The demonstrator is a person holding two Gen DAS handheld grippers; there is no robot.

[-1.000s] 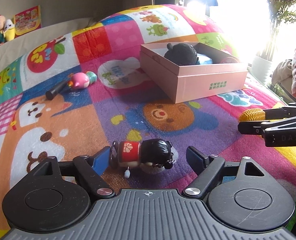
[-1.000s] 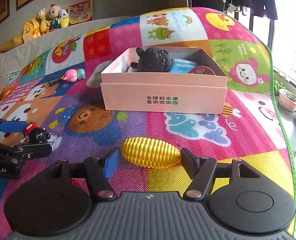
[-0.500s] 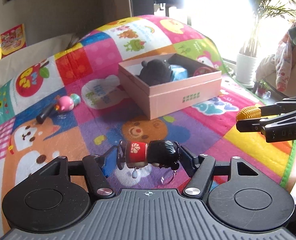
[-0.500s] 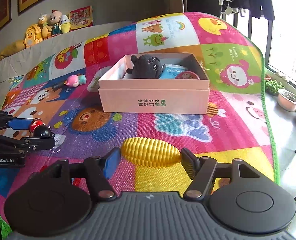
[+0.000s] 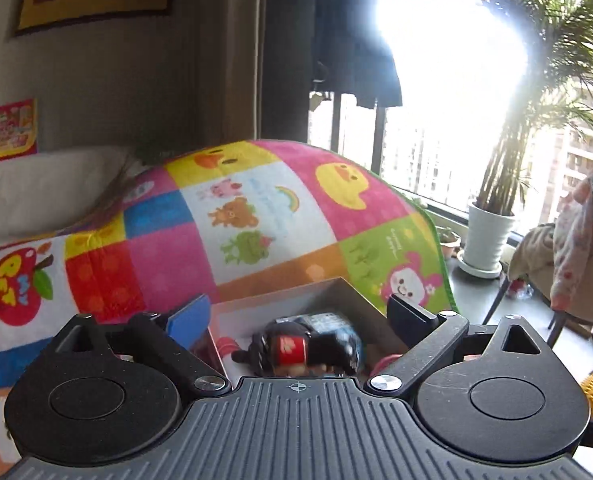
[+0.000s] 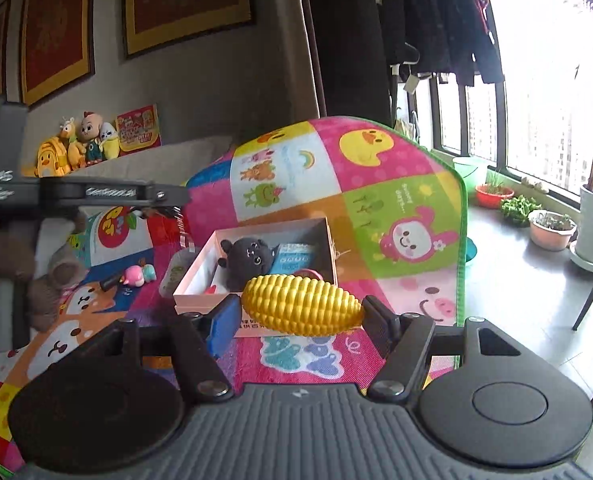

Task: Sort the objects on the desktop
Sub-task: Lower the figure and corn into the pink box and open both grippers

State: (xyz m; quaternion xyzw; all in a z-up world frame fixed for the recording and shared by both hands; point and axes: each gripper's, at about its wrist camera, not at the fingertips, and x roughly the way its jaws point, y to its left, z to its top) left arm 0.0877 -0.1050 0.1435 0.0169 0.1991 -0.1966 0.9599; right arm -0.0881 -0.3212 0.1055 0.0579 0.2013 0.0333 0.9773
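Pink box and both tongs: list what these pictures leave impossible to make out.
- Red-and-black doll, left wrist view: motion-blurred below the open left tongs; whether it has landed in the pink box is unclear.
- Box floor, left wrist view: hidden by the tongs' body.
- Box front wall, right wrist view: its print is covered by the corn toy clamped in the right tongs.
- Left tongs' tips, right wrist view: dark and blurred.

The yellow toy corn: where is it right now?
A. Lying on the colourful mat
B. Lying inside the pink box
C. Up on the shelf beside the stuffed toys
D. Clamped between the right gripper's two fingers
D: the yellow toy corn sits crosswise between the fingers of the right gripper, in front of the pink box.
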